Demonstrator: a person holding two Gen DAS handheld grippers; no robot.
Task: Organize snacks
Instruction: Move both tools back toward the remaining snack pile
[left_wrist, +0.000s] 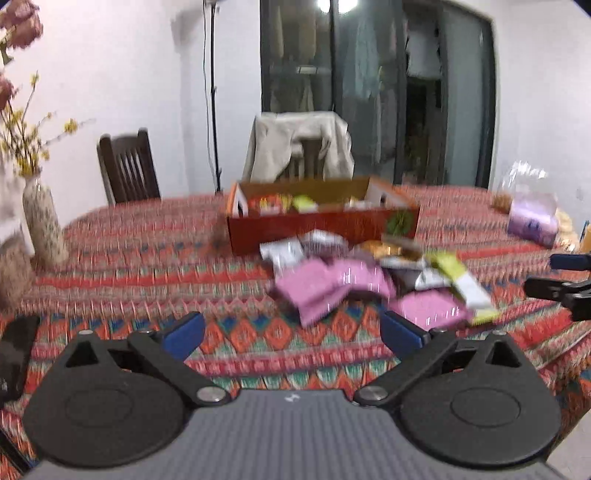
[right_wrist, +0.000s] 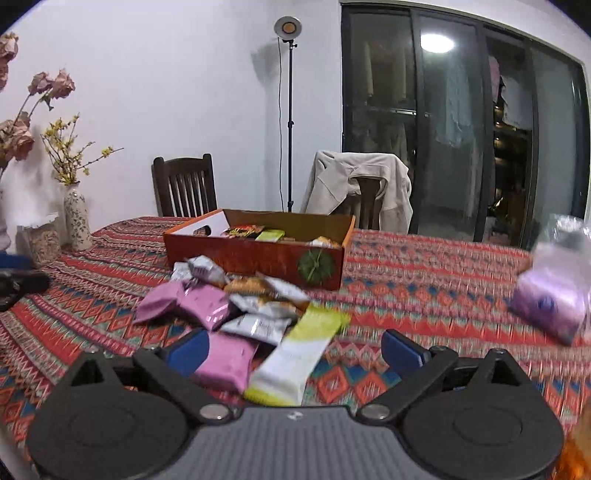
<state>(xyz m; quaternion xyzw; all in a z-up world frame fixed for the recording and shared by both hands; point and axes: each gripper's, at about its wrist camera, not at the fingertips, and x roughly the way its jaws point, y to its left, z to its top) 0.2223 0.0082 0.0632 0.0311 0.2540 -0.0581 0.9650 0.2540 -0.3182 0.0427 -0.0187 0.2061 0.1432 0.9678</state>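
A pile of snack packets lies on the patterned tablecloth in front of an open red-brown cardboard box (left_wrist: 325, 227) (right_wrist: 258, 258) that holds a few snacks. The pile has pink packets (left_wrist: 317, 291) (right_wrist: 207, 306), silver-white packets (right_wrist: 258, 326) and a long green-and-white bar (left_wrist: 465, 288) (right_wrist: 295, 354). My left gripper (left_wrist: 293, 332) is open and empty, above the table short of the pile. My right gripper (right_wrist: 295, 349) is open, with the green-and-white bar and a pink packet (right_wrist: 229, 360) lying between its fingers. The right gripper also shows at the right edge of the left wrist view (left_wrist: 565, 284).
A flowered vase (left_wrist: 42, 225) (right_wrist: 77, 218) stands at the table's left. A purple bagged pack (left_wrist: 532, 218) (right_wrist: 550, 302) lies at the right. Two chairs stand behind the table, one draped with a beige jacket (right_wrist: 362, 184). A dark object (left_wrist: 14, 354) lies at the near left.
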